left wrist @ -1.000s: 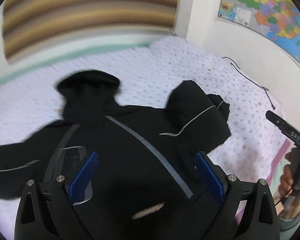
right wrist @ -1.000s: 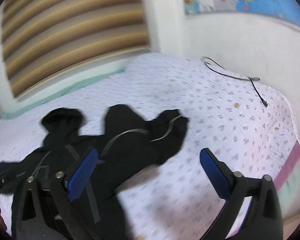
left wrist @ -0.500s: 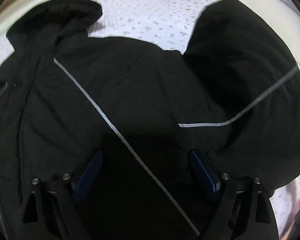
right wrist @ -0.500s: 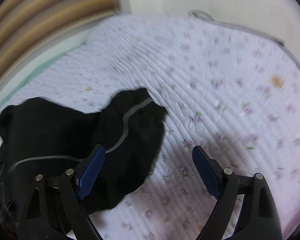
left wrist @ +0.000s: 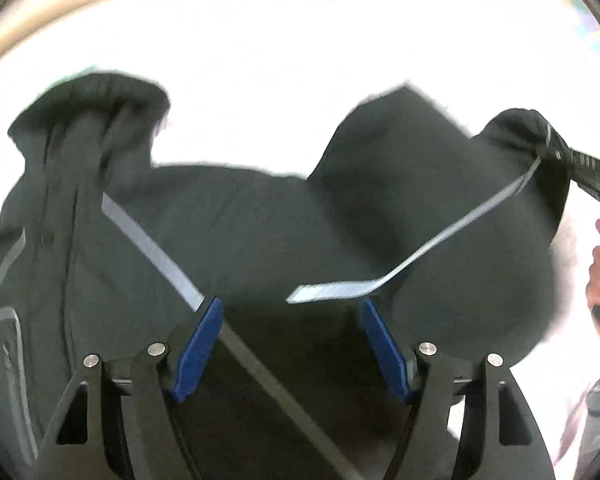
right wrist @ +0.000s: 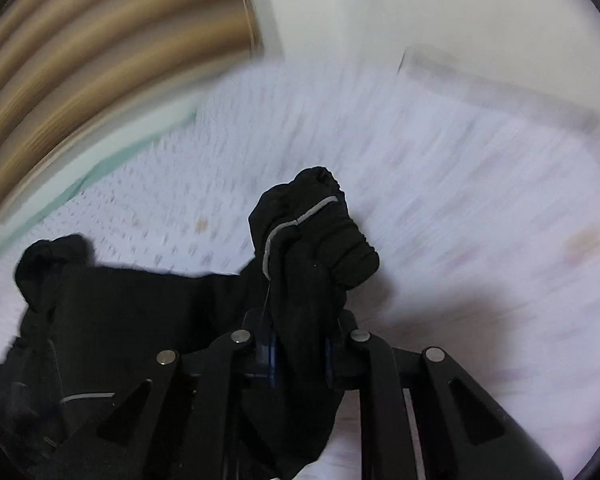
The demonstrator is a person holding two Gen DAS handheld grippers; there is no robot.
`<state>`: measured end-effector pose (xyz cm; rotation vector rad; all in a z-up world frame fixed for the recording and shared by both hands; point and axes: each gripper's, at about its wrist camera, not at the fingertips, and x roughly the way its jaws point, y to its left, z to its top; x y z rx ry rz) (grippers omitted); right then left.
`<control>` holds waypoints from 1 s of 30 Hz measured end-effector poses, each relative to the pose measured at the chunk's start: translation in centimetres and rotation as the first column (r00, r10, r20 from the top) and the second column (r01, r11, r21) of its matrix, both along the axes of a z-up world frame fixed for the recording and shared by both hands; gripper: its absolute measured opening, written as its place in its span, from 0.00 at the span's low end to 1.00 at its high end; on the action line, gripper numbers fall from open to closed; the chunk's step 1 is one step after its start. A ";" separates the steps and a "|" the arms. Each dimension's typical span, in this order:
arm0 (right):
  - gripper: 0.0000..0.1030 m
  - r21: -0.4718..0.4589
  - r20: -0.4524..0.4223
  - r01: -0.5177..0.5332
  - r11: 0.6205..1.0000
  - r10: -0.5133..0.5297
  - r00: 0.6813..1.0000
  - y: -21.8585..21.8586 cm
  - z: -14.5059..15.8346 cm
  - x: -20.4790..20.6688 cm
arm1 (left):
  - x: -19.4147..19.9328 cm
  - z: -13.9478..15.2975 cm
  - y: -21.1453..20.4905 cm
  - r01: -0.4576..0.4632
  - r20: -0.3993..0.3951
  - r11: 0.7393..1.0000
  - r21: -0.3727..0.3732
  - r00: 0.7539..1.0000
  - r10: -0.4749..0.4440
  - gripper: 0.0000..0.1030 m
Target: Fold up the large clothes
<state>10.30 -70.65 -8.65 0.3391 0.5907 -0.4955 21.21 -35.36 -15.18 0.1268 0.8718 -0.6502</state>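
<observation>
We are working over a floral white bedspread [right wrist: 460, 184], our right gripper [right wrist: 300, 350] clenching the black jacket [left wrist: 260, 220] cuff [right wrist: 320, 232] after closing, our left gripper [left wrist: 290, 340] narrowing, unclenched above it.

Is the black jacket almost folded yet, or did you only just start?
Only just started. The black jacket lies spread on the bed, with no fold visible yet. The right gripper has just closed on the sleeve. The left gripper has been closing over the jacket's body, but its pads aren't pressing yet. All the folding is still left.
</observation>
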 end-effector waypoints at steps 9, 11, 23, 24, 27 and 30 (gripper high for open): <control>0.19 0.056 0.003 0.090 0.994 -0.090 0.996 -6.5 4.0 -9.8 | -1.9 -1.1 -10.5 0.174 -0.190 0.983 -0.058 0.965 -0.182 0.71; 0.19 0.075 -0.035 0.080 0.994 -0.078 0.996 -6.7 2.2 -9.3 | -1.9 -5.2 -11.9 0.166 -0.255 0.986 0.025 0.955 -0.154 0.71; 0.16 0.032 -0.032 -0.189 0.981 0.190 0.981 1.9 4.2 -6.8 | -4.4 3.5 -0.9 0.141 -0.052 0.990 -0.021 0.989 -0.141 0.71; 0.16 0.016 -0.025 -0.242 0.970 0.242 0.970 4.5 5.3 -6.2 | -4.2 4.1 0.6 0.127 -0.038 0.992 -0.024 0.991 -0.128 0.71; 0.16 -0.025 -0.031 -0.346 0.938 0.346 0.938 11.0 7.1 -3.6 | -3.1 6.0 7.3 0.053 0.005 0.999 -0.008 0.999 -0.053 0.71; 0.15 -0.036 -0.032 -0.458 0.888 0.457 0.889 18.2 7.9 -1.3 | -3.6 7.6 15.1 -0.053 0.037 0.999 0.000 0.998 0.053 0.71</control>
